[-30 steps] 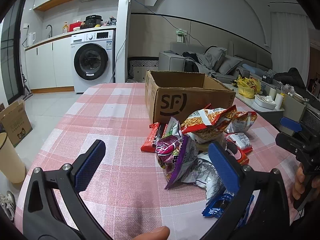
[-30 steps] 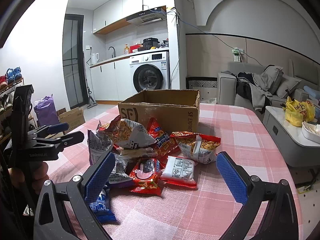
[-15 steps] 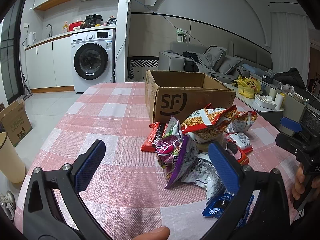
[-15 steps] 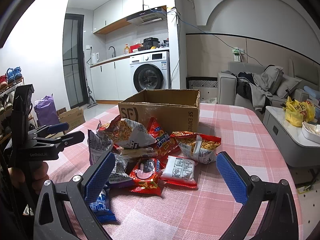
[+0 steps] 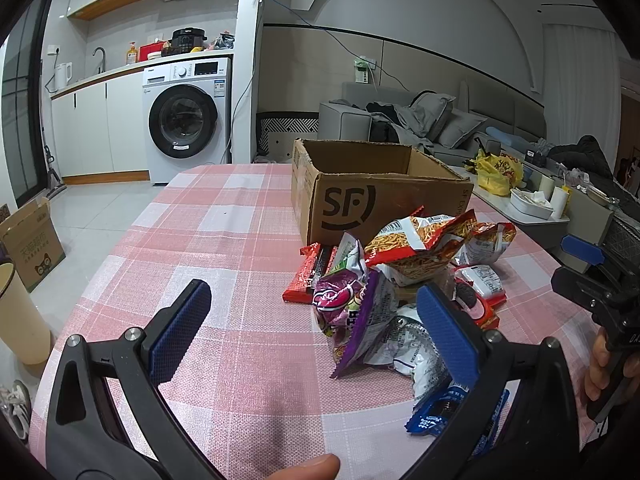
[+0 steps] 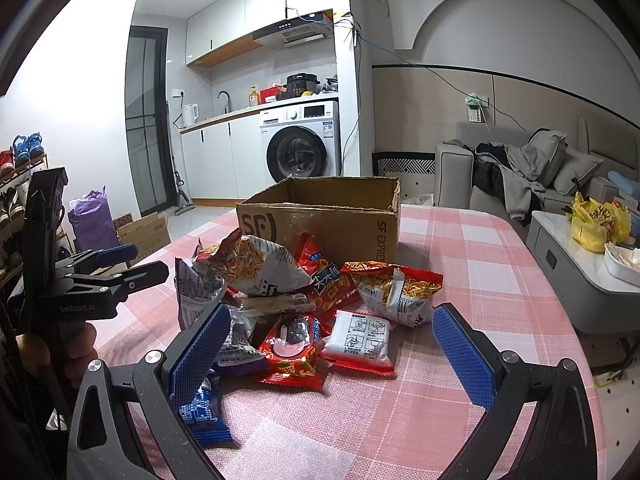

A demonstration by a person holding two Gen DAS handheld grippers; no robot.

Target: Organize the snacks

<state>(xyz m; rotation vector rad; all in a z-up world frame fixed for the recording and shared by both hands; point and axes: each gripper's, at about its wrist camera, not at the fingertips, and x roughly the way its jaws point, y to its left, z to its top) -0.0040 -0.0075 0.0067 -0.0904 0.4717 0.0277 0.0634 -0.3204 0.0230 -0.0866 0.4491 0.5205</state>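
Observation:
A pile of snack packets (image 5: 400,280) lies on the pink checked tablecloth (image 5: 224,240) in front of an open cardboard box (image 5: 372,192) marked SF. The pile also shows in the right wrist view (image 6: 304,304), with the box (image 6: 332,216) behind it. My left gripper (image 5: 316,332) is open and empty, hovering near the table's front edge left of the pile; a purple packet (image 5: 352,312) lies between its fingers. My right gripper (image 6: 332,352) is open and empty, just before a red cookie packet (image 6: 292,348) and a white packet (image 6: 360,340).
A white side table (image 6: 568,264) with a yellow bag (image 6: 600,220) stands right of the table. A sofa (image 6: 520,176) is behind. A washing machine (image 5: 184,120), a floor carton (image 5: 30,240) and a cream bin (image 5: 20,320) are to the left.

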